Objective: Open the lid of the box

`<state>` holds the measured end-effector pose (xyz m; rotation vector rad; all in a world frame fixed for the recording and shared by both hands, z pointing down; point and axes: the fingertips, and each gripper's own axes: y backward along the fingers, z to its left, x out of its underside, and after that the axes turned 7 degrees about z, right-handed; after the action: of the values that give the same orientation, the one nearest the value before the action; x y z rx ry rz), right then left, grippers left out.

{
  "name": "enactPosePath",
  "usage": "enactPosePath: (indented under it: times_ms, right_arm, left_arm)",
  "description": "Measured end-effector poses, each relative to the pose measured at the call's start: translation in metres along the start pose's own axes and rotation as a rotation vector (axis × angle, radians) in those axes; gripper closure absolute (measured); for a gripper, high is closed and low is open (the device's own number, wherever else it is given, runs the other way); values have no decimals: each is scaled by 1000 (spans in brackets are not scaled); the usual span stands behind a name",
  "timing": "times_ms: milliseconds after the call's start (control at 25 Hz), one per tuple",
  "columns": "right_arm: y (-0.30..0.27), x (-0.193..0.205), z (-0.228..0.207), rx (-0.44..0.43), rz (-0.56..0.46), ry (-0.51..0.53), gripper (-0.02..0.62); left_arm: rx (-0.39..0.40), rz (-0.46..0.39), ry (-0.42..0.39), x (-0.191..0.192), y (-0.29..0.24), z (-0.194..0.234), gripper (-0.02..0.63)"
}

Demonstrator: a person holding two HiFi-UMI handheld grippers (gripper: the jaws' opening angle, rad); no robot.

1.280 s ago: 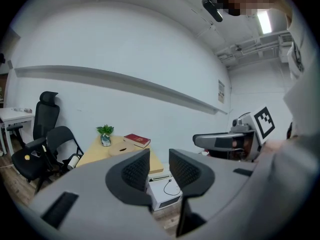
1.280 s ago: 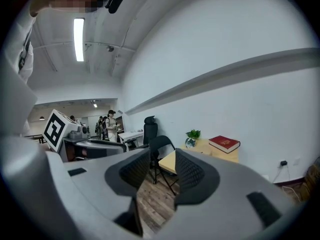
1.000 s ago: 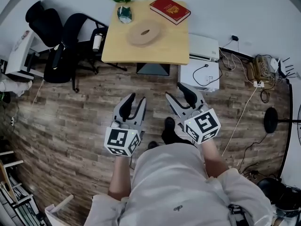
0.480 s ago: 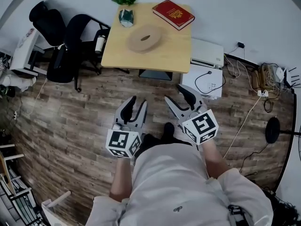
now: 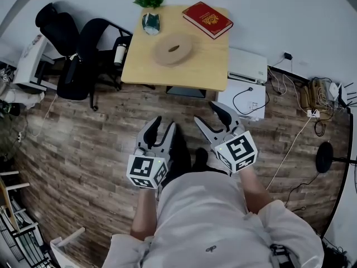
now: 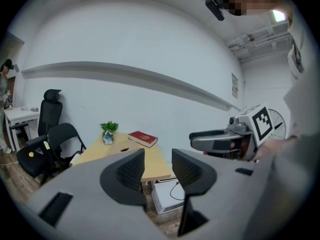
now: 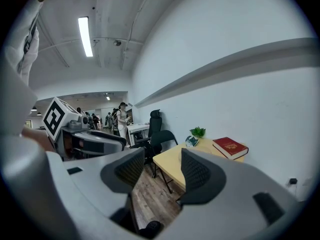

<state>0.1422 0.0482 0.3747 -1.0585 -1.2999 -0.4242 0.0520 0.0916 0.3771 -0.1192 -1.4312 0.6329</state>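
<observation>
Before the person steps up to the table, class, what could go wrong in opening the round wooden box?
1. The round wooden box sits close to the potted plant and the red book. A careless reach for its lid could knock either, and the plant stands near the edge of the table.
2. Loose cables lie on the wooden floor off to the right, so a step that way could snag them.

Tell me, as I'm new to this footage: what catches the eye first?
The left gripper and right gripper, jaws just opened and empty, hang over the wood floor. Beyond them a table bears a round wooden box at its middle and a red book at its far right corner.
</observation>
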Motion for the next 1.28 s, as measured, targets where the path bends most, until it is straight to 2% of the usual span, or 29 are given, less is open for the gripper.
enactPosePath:
  times_ms: [320, 880, 1280]
  right_arm:
    - [-38, -18, -12, 7, 25, 32, 377]
    - [-148, -72, -44, 34, 56, 46, 377]
    - [-224, -81, -57, 77, 118, 39, 376]
  left_arm:
    - [8, -13, 8, -16, -22, 39, 457]
    - [71, -19, -9, -72, -87, 137, 456]
    - [125, 16, -3, -82, -125, 210, 456]
